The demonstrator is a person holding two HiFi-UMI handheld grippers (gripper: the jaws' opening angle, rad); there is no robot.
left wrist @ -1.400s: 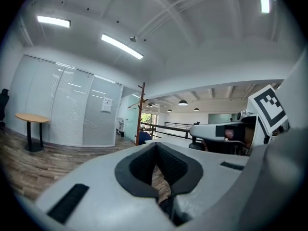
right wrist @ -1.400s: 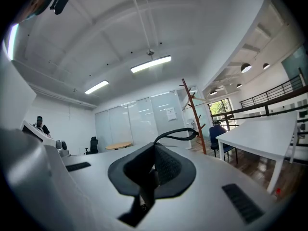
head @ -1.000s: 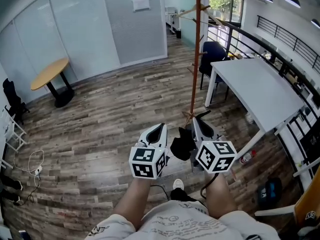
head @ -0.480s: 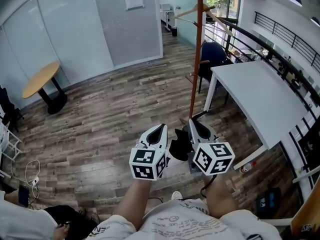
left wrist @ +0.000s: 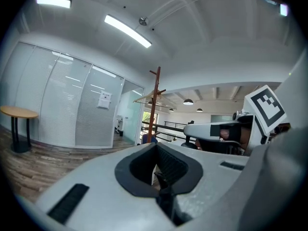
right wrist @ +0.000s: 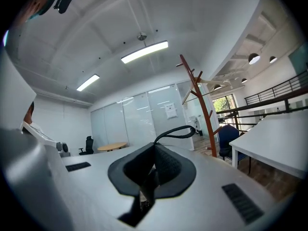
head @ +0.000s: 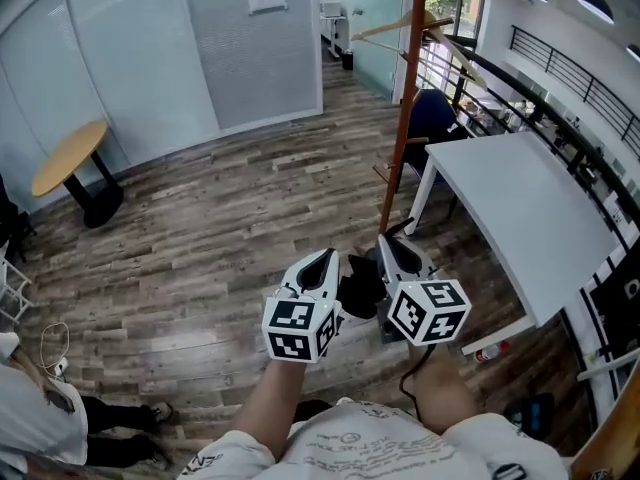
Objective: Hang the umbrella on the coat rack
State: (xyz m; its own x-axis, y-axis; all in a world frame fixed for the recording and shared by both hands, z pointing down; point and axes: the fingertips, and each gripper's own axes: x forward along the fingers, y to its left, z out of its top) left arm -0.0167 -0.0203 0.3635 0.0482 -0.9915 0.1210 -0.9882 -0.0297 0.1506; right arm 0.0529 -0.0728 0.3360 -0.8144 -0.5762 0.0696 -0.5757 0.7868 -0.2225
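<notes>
Now the two grippers are side by side in the lower middle of the head view, in front of the person's body. The right gripper (head: 384,241) has its jaws pressed tight together. A thin black strap loop (right wrist: 179,130) curls up out of them in the right gripper view, so it looks like this gripper is pinching the umbrella (head: 360,288) by its strap. The umbrella is the small black bundle between the two grippers, up in the air above the wooden floor (head: 220,228). The left gripper (head: 327,255) has its jaws close together too. I cannot tell if it is holding any part of the umbrella; it sits right beside it.

The coat rack (head: 402,118) is the tall brown pole in the upper middle of the head view, with pegs sticking out near its top. It stands next to the white table (head: 520,198) on the right side of the picture. The umbrella is well apart from the rack and touches none of its pegs.

I think the step now is carrying the umbrella to the rack. The hanging is not done yet. The next move needs the grippers to get close to the pole, lift the strap loop up to a peg, and slip the loop over it. The right gripper should only let go once the loop is on the peg.
</notes>
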